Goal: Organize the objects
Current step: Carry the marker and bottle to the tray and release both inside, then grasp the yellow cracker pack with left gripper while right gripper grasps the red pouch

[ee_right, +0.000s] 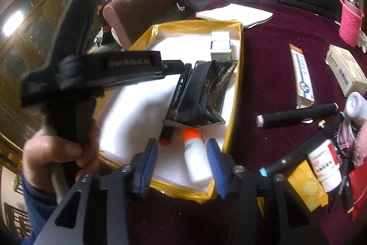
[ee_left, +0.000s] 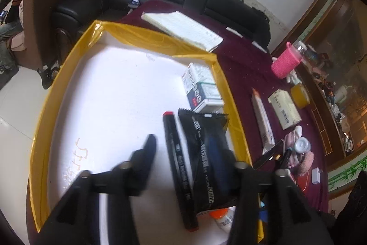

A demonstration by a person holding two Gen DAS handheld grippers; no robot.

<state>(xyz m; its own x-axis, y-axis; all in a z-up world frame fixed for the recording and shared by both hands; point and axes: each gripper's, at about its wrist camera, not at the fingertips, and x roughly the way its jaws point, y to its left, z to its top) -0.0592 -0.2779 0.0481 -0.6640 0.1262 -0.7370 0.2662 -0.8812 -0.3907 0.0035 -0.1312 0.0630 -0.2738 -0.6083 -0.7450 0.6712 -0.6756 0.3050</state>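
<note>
A yellow-rimmed tray point(ee_left: 68, 66) point(ee_right: 238, 56) with a white floor holds small boxes point(ee_left: 201, 88), a black marker with red ends point(ee_left: 179, 171), a black foil packet point(ee_left: 206, 153) point(ee_right: 206, 93) and a white bottle with an orange cap point(ee_right: 197, 160) point(ee_left: 221, 217). My left gripper point(ee_left: 183, 153) is open over the marker and packet, its left finger clear of the marker. My right gripper point(ee_right: 181, 157) is open at the tray's near corner. The bottle lies on the floor between its blue pads point(ee_right: 149, 160), close to the right one.
On the maroon cloth right of the tray lie a long tube box point(ee_right: 302, 75), a cream box point(ee_right: 346, 70), a black marker with pale ends point(ee_right: 298, 114), a red-labelled pill bottle point(ee_right: 325, 162) and a pink knit holder point(ee_right: 351, 20). A notebook point(ee_left: 183, 29) lies behind the tray. A hand point(ee_right: 55, 153) holds the left tool.
</note>
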